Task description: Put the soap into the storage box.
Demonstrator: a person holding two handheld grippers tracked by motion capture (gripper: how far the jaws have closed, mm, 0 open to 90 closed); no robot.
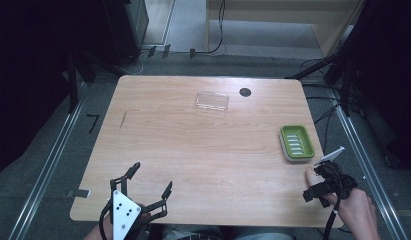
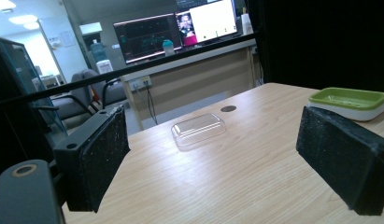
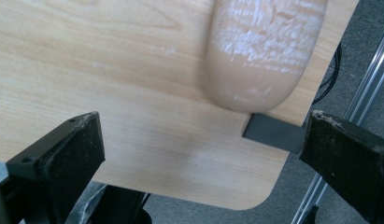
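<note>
Matt wood table (image 1: 193, 150), seemingly glossy plastic lid (image 1: 212, 101)

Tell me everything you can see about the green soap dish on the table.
The green soap dish is a rounded rectangular tray, plastic by its look, with a lime-green upper part sitting on a white base, as the left gripper view shows. From above, its recessed middle holds a row of pale raised ribs. It rests flat and upright near the right edge of the wooden table, long side running away from the person. Nothing touches it; the right claw is nearer the person, apart from it.
</note>
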